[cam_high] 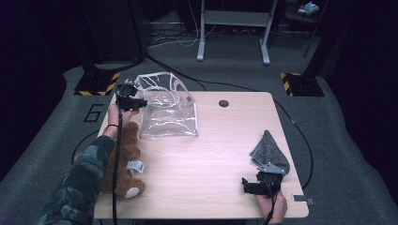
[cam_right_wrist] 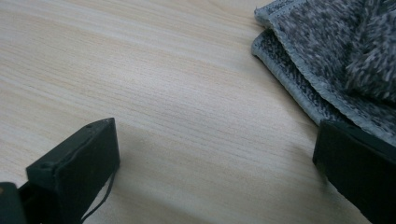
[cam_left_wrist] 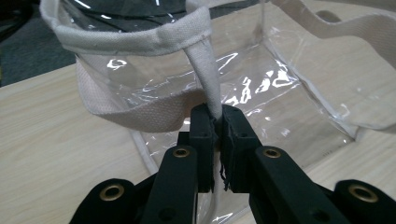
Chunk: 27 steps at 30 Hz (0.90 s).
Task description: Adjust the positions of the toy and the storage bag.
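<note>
A clear plastic tote bag point(cam_high: 166, 110) with cream canvas trim stands at the back left of the wooden table point(cam_high: 211, 154). My left gripper point(cam_high: 136, 102) is at the bag's left rim. In the left gripper view its jaws point(cam_left_wrist: 218, 116) are shut on the bag's cream handle strap point(cam_left_wrist: 205, 70), which rises from between the pads to the rim. A brown teddy bear point(cam_high: 124, 159) lies at the table's left edge, partly under the person's sleeve. My right gripper point(cam_high: 246, 186) rests open near the front right edge, beside a folded grey cloth point(cam_high: 268, 150). Bare wood lies between its jaws point(cam_right_wrist: 215, 154), and the grey cloth point(cam_right_wrist: 336, 51) touches the right jaw.
A round cable hole point(cam_high: 223, 103) sits near the table's back edge. Beyond the table stand a grey desk frame point(cam_high: 233, 28) and two bases with yellow-black stripes point(cam_high: 96, 84). Cables trail off both grippers and over the floor.
</note>
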{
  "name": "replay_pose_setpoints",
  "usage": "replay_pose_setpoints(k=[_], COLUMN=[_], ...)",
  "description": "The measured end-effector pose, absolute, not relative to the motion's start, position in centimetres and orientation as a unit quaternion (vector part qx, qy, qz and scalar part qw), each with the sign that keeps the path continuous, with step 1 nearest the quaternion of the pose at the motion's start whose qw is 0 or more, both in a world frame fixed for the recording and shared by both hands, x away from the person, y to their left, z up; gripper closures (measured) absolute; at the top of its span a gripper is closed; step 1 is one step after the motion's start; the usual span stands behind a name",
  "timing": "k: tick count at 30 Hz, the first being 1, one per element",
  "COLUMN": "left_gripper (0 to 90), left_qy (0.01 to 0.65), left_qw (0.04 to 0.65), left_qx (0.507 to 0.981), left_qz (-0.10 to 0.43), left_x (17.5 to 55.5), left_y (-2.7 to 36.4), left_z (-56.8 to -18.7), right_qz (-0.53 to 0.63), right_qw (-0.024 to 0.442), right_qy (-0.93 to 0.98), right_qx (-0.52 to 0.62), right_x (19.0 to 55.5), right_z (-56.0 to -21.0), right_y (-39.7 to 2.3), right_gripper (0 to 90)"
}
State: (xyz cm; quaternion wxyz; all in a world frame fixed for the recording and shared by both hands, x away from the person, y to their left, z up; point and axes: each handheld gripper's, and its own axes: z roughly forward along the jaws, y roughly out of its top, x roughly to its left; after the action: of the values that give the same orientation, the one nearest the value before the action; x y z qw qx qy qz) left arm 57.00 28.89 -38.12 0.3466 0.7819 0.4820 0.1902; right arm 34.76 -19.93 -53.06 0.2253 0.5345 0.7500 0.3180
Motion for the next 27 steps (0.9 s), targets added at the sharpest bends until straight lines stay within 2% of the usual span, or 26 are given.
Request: replay_pose_setpoints(k=[13,15,16,17,19,20,22,23,24,25,26,27], left_gripper=[82.6,71.6,52.1,44.7,38.0,38.0,50.3,50.3,57.4,60.5,70.4,74.7], left_qy=[0.46,0.456,0.464,0.47,0.474,0.479,0.482,0.484,0.482,0.481,0.475,0.475], left_qw=[0.35,0.345,0.336,0.331,0.326,0.321,0.314,0.308,0.309,0.307,0.312,0.312], left_qx=[0.798,0.801,0.797,0.794,0.79,0.788,0.787,0.787,0.788,0.789,0.792,0.792], left_qz=[0.173,0.177,0.191,0.199,0.21,0.218,0.224,0.227,0.227,0.227,0.224,0.224], left_x=[55.9,56.0,56.2,56.2,56.4,56.5,56.7,56.8,56.8,56.8,56.7,56.7], left_y=[27.2,27.4,27.6,27.8,27.8,27.9,28.0,27.9,27.8,27.6,27.4,27.4], left_z=[-38.0,-38.0,-38.0,-38.1,-38.1,-38.2,-38.4,-38.5,-38.6,-38.6,-38.6,-38.6], right_qz=[0.318,0.318,0.318,0.318,0.318,0.318,0.318,0.318,0.318,0.318,0.318,0.318], right_qw=[0.225,0.225,0.225,0.225,0.225,0.225,0.225,0.225,0.225,0.225,0.225,0.225], right_qy=[0.75,0.75,0.75,0.75,0.75,0.75,0.75,0.75,0.75,0.75,0.75,0.75], right_qx=[0.535,0.534,0.535,0.534,0.535,0.534,0.534,0.534,0.535,0.534,0.534,0.534], right_x=[34.8,34.8,34.8,34.8,34.8,34.8,34.8,34.8,34.8,34.8,34.8,34.8], right_z=[-53.1,-53.1,-53.1,-53.1,-53.1,-53.1,-53.1,-53.1,-53.1,-53.1,-53.1,-53.1], right_y=[-19.9,-19.9,-19.9,-19.9,-19.9,-19.9,-19.9,-19.9,-19.9,-19.9,-19.9,-19.9], right_gripper=[0.0,0.0,0.0,0.0,0.0,0.0,0.0,0.0,0.0,0.0,0.0,0.0])
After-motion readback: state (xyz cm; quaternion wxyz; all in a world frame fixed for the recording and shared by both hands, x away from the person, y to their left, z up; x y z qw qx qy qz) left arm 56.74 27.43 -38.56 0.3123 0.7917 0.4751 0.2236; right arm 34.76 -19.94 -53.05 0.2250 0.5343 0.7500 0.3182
